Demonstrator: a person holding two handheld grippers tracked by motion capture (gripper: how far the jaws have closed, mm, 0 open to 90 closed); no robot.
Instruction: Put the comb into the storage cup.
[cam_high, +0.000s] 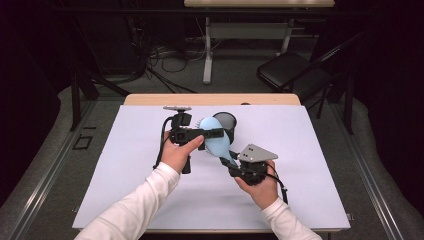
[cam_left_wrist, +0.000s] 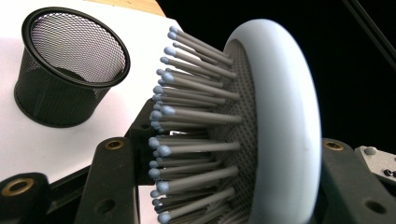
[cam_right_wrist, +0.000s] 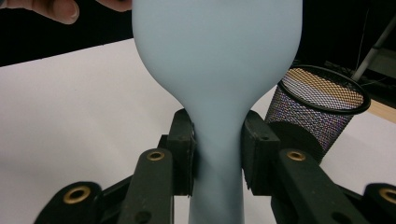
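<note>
Above the white table sheet (cam_high: 150, 190), my left gripper (cam_high: 212, 133) clamps the head of the pale blue plastic hairbrush (cam_high: 217, 141), my right gripper (cam_high: 231, 163) squeezes its handle, beside the black mesh cup (cam_high: 226, 121).

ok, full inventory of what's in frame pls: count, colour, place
hairbrush: 1, light blue with grey bristles, held above the mat between both grippers
mesh cup: 1, black, on the mat behind the brush
mat: 1, white, covering the table
table: 1, wooden, under the mat
chair: 1, black, floor beyond the table
left gripper: 1, black, shut on the brush head
right gripper: 1, black, shut on the handle
</note>
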